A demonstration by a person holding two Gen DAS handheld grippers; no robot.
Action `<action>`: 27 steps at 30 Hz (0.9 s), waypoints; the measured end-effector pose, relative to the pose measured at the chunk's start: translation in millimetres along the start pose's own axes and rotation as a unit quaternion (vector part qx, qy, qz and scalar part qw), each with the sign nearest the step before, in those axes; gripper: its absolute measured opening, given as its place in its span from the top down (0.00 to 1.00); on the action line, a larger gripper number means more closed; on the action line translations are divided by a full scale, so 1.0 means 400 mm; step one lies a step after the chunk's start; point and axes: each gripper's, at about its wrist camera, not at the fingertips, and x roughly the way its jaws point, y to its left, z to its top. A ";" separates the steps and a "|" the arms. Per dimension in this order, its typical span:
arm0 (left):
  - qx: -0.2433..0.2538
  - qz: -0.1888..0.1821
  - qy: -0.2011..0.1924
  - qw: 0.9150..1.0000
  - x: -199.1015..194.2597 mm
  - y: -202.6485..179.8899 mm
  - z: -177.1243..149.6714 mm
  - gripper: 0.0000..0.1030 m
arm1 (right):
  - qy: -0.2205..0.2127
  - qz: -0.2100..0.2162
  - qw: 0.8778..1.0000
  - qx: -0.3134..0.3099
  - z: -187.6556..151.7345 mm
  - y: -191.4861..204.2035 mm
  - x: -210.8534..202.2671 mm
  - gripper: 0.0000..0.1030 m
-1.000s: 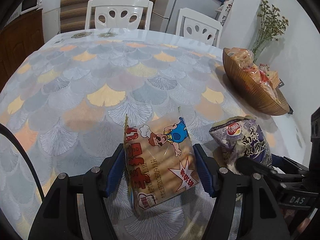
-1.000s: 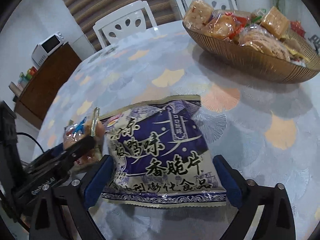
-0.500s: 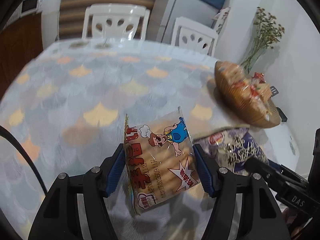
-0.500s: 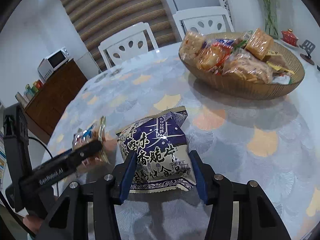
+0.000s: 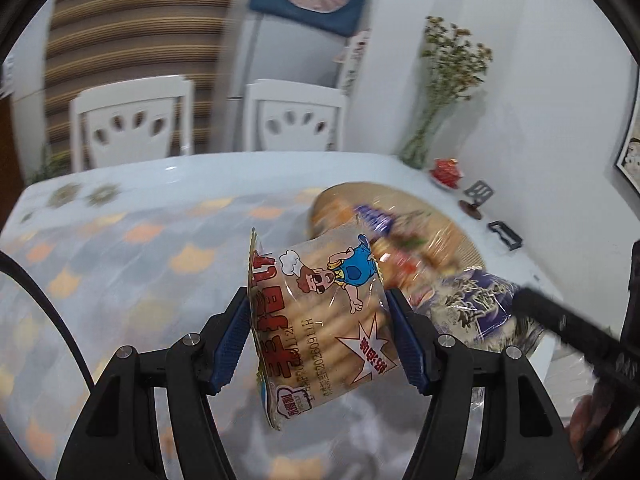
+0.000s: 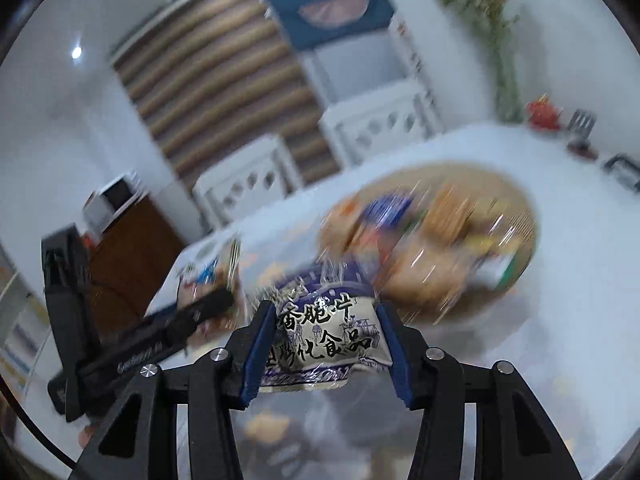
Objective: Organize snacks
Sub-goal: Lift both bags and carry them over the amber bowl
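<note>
My left gripper (image 5: 318, 334) is shut on a clear biscuit packet (image 5: 320, 320) with a cartoon chef, held in the air above the table. My right gripper (image 6: 326, 346) is shut on a purple crisp bag (image 6: 326, 336), also lifted. The purple bag also shows at the right of the left wrist view (image 5: 476, 308), and the biscuit packet at the left of the right wrist view (image 6: 208, 276). The brown woven snack basket (image 6: 520, 208), filled with several packets, lies just beyond both; it is blurred. In the left wrist view the basket (image 5: 460, 232) sits behind the biscuit packet.
The table (image 5: 120, 248) has a fan-pattern cloth. Two white chairs (image 5: 132, 120) stand at its far side. A vase of dried flowers (image 5: 440, 92), a red item (image 5: 446, 168) and small dark objects (image 5: 504, 232) stand near the wall on the right.
Both grippers have lifted their packets off the table and moved forward toward the basket. The right gripper closed on the purple bag. The views are now motion-blurred.
</note>
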 end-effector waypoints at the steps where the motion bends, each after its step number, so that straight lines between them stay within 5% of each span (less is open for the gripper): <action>1: 0.006 -0.006 0.002 1.000 0.025 -0.014 0.021 0.38 | -0.013 -0.015 1.000 0.003 0.035 -0.026 0.000 0.81; 3: 0.011 -0.026 0.006 1.000 0.071 -0.046 0.061 0.38 | -0.027 -0.042 0.999 0.007 0.092 -0.065 0.020 0.83; 6: 0.018 -0.040 0.015 0.999 0.132 -0.085 0.102 0.38 | 0.026 -0.060 0.998 -0.008 0.132 -0.102 0.102 0.83; 9: 0.013 -0.057 0.024 0.998 0.150 -0.093 0.100 0.38 | 0.069 -0.004 0.997 0.025 0.103 -0.146 0.109 0.83; 10: 0.016 -0.062 0.026 0.998 0.153 -0.094 0.095 0.38 | 0.068 0.005 0.997 0.026 0.084 -0.150 0.094 0.75; 11: 0.020 -0.060 0.028 0.998 0.158 -0.098 0.088 0.38 | 0.067 0.001 0.998 0.021 0.069 -0.152 0.081 0.50; 13: 0.024 -0.053 0.036 0.998 0.172 -0.111 0.080 0.38 | 0.040 -0.016 0.999 0.010 0.050 -0.151 0.046 0.18; 20: 0.043 -0.051 0.036 0.997 0.172 -0.141 0.075 0.38 | 0.071 0.002 0.997 0.028 0.011 -0.143 0.022 0.17; 27: 0.054 -0.032 0.030 0.998 0.154 -0.140 0.075 0.38 | 0.125 -0.028 0.991 -0.031 -0.039 -0.065 0.150 0.17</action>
